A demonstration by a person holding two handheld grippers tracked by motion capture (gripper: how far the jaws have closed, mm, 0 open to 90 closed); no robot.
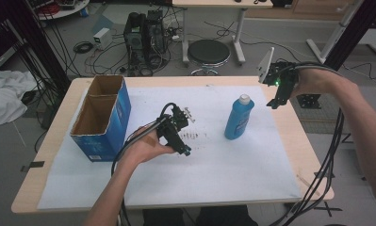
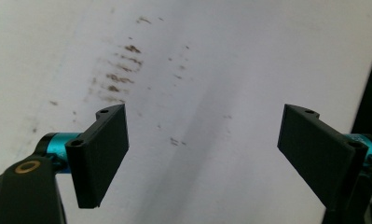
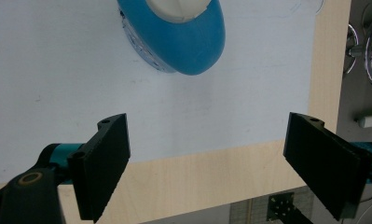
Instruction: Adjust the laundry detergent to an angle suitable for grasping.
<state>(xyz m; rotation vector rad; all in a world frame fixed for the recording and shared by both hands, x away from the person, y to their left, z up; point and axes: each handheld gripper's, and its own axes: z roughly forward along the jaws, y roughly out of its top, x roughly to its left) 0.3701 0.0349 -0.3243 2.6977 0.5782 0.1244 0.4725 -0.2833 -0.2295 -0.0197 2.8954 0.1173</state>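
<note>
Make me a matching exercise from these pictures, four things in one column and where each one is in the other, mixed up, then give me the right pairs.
Things:
1. blue bottle
2. cardboard box
3. left gripper
4. right gripper

Places:
A. raised above the table's far right edge
B. low over the brown smudges at mid table
C. standing upright right of centre on the white sheet
D. open-topped, at the table's left side

Pairs: 1-C, 2-D, 3-B, 4-A
</note>
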